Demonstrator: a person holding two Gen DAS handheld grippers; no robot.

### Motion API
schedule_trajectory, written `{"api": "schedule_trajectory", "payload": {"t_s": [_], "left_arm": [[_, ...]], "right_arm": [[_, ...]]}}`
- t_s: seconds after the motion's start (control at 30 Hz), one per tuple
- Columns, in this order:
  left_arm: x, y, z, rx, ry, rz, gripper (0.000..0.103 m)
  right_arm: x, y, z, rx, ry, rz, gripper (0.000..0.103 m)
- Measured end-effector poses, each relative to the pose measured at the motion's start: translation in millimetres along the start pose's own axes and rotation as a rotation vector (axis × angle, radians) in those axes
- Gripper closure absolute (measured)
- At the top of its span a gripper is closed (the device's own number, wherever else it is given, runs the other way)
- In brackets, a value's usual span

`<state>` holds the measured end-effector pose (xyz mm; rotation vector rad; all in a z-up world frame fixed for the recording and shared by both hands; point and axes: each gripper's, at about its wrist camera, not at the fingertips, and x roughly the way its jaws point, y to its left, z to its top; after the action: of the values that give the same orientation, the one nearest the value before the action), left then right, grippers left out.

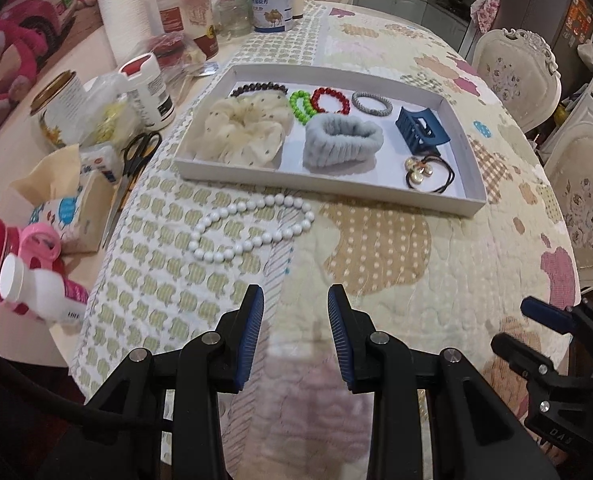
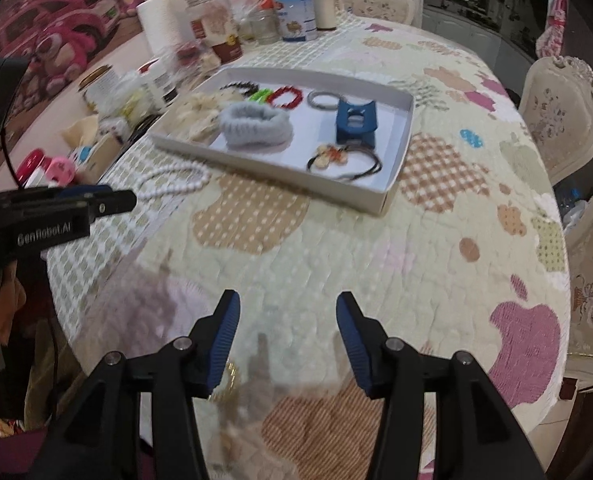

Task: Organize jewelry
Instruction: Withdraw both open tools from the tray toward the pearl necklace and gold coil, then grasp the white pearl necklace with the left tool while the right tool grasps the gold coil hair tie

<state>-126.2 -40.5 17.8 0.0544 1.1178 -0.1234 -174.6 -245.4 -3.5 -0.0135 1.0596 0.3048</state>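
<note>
Right wrist view: left gripper (image 2: 108, 200) reads "GenRobot.AI".

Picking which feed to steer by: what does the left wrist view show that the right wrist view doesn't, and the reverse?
Left wrist only: the black scissors beside the tissue pack, and sharp detail in the tray.

Right wrist only: the left gripper from the side, and the dark pink apple patch.

Both: the white tray and the white bead necklace lying outside it. Both grippers are open and empty.

Glossy white bead necklace (image 1: 252, 226) on matt quilted cloth (image 1: 376, 248); fluffy grey band (image 1: 342, 140) in smooth white cardboard tray (image 1: 336, 190).
</note>
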Motion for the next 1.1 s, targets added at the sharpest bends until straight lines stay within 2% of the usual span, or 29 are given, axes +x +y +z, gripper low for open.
{"api": "schedule_trajectory", "payload": {"t_s": [0.23,0.43,0.5,0.57,0.63,0.93,1.1], "left_arm": [[4.8,16.4,-15.8,-0.044,0.036,0.003,0.071],[12.4,33.6,-22.5,-0.114,0.070,-0.021,0.071],[14.3,42.1,-22.8,-0.144,0.079,-0.038,0.071],[15.9,49.0,-21.5,-0.163,0.084,-0.035,0.071],[17.9,56.1,-18.7,-0.186,0.084,-0.037,0.071],[41.9,84.0,16.1,-0.256,0.068,-0.006,0.070],[64.7,89.9,37.5,-0.218,0.074,0.044,0.070]], "right_arm": [[15.2,1.9,-32.0,-0.009,0.070,0.071,0.050],[37.3,21.1,-48.5,-0.086,0.123,0.096,0.053],[43.1,28.5,-51.6,-0.120,0.125,0.088,0.060],[44.6,37.4,-53.0,-0.183,0.097,0.037,0.073],[45.4,43.8,-52.9,-0.244,0.083,-0.016,0.092],[39.4,19.9,-32.9,-0.150,0.062,0.025,0.093],[39.4,15.5,-22.2,-0.112,0.052,0.041,0.093]]}}
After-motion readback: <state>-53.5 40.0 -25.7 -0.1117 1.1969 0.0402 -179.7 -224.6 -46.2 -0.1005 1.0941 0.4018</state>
